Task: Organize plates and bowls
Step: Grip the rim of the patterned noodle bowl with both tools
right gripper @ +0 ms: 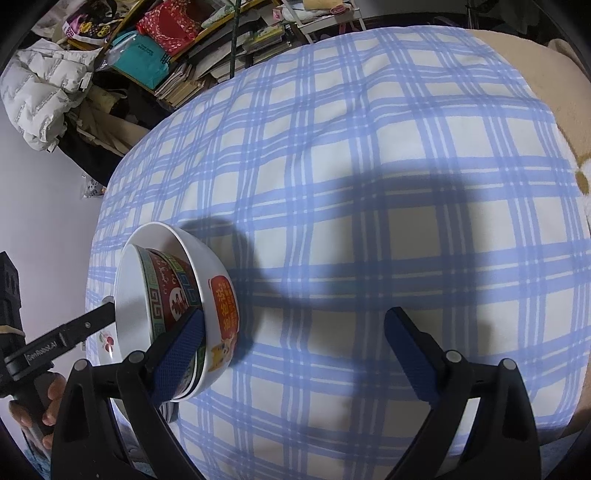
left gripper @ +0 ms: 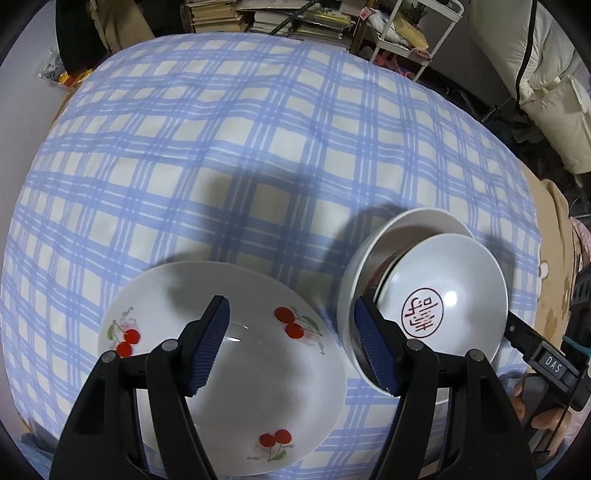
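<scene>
A blue-and-white checked cloth (left gripper: pixel 258 122) covered the worktop, and soft dark shadows lay across its middle under light from above. Beyond its far edge, stacks of books (left gripper: pixel 266 18) were piled untidily, with a white metal rack (left gripper: pixel 417 33) just beside them. A cream padded jacket (left gripper: pixel 546 74) hung at the right of the left wrist view. In the right wrist view, a white puffer jacket (right gripper: pixel 40 96) lay near a teal bag (right gripper: pixel 142 61) and red patterned fabric (right gripper: pixel 173 22). A pale wall (right gripper: pixel 48 206) stood beside the worktop.

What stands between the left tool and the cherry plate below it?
Nothing visible does. The left tool is open over the cherry plate, only its shadow on it. The stacked bowls sit beside the plate, at the right.
</scene>
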